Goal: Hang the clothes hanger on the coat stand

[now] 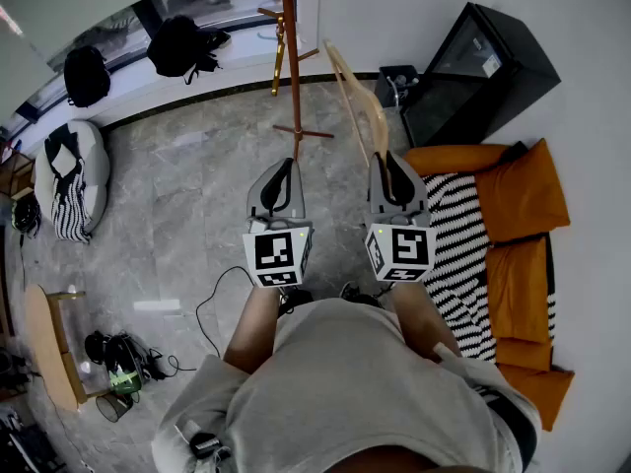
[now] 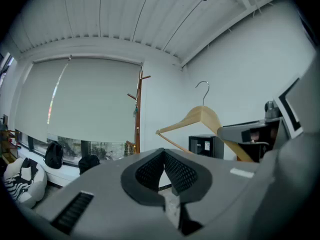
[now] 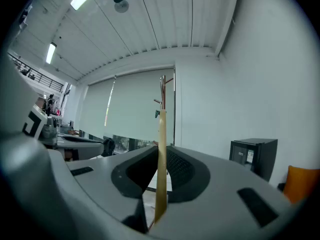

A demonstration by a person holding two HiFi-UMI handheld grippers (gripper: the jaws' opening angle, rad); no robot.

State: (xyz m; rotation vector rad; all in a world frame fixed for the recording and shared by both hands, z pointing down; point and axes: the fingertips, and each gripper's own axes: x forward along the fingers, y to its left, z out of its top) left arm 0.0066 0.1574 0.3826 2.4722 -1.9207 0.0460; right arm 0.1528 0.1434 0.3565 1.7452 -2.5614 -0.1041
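Bright even daylight, fisheye edges, sharp focus

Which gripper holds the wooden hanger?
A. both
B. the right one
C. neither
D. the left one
B: the right gripper has its fingers shut on the hanger, while the left gripper is shut with nothing in it.

Head view: from above the person's shoulders, steeply down and forward; left gripper [image 1: 286,168] and right gripper [image 1: 387,158] near, floor [image 1: 197,166] far below.
Left gripper view: low behind its own jaws, level, facing the window wall [image 2: 80,99]; the jaws fill the foreground.
Right gripper view: same seat, level, facing the same wall.
Shared by all three: coat stand [image 1: 293,67], clothes hanger [image 1: 357,106], black cabinet [image 1: 473,67].
Each gripper view: catches the other gripper at its edge.
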